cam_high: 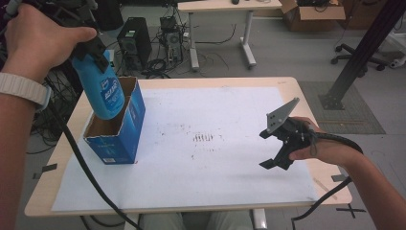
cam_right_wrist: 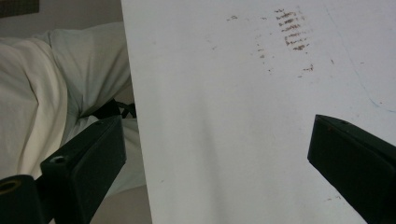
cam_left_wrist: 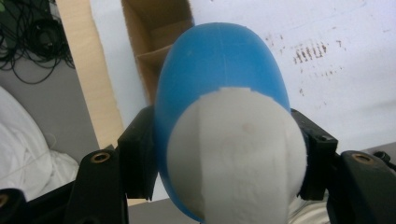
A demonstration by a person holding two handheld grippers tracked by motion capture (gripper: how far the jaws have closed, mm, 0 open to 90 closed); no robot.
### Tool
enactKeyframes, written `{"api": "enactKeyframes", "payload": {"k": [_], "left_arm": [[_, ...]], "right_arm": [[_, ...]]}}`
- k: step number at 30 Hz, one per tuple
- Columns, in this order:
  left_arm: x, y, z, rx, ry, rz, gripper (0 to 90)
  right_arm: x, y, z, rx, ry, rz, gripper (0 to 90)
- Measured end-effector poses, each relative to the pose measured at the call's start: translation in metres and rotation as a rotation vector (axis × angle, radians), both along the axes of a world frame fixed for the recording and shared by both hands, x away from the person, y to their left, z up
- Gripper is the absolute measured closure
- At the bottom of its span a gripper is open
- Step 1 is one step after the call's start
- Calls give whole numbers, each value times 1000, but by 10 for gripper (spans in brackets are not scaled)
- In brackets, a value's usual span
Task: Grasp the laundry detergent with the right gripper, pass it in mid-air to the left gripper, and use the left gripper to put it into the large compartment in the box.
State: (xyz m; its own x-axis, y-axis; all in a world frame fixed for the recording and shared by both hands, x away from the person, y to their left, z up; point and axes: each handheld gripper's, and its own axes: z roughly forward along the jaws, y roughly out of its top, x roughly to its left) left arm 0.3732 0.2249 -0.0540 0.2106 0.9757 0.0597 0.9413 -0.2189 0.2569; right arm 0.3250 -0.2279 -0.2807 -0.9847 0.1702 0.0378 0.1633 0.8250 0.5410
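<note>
While clamped at its upper end by the left hand-held gripper (cam_high: pixel 95 52), the blue bottle (cam_high: pixel 103 91) is held tilted, long axis steep, base lowered into the open blue carton (cam_high: pixel 119 132) at the bench's (cam_high: pixel 287 86) left. Right hand-held gripper (cam_high: pixel 275 148) is held spread wide and empty above the white sheet (cam_high: pixel 215 158).

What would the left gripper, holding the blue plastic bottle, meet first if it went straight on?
Probably the open blue cardboard box: the left gripper aims the blue plastic bottle down into it.
</note>
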Motion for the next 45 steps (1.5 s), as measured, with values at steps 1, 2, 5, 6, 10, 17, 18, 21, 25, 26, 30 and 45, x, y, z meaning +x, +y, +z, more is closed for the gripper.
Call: {"api": "enactKeyframes", "payload": {"k": [1,2,5,6,10,17,18,21,25,26,30,45], "left_arm": [[0,2,-1,-1,-1,9,378],[1,4,-3,-3,-4,15,379],[3,8,-7,-8,-15,38,379],[4,10,-9,-9,-19,42,378],[7,16,-17,-14,-21,61,378],[11,25,-32,-10,-29,72,379],[11,26,-33,-9,-28,73,378],[12,29,-40,1,-36,73,379],[14,33,-52,1,-38,73,378],[14,33,-55,-3,-40,75,379],[17,35,-68,-4,-33,75,378],[24,38,-112,16,-30,75,378]], "right_arm": [[0,0,0,-2,2,1,41],[0,1,-1,-3,3,0,41],[1,1,-2,-5,5,2,41],[2,2,-2,-5,7,2,41],[2,3,-3,-5,6,8,43],[2,3,-4,-7,13,5,43],[3,3,-4,-7,13,4,43],[3,4,-5,-6,13,5,43],[3,5,-5,-4,14,7,43],[3,6,-5,-4,15,7,43],[3,7,-5,-3,15,10,43],[3,6,-9,-4,21,0,43]]}}
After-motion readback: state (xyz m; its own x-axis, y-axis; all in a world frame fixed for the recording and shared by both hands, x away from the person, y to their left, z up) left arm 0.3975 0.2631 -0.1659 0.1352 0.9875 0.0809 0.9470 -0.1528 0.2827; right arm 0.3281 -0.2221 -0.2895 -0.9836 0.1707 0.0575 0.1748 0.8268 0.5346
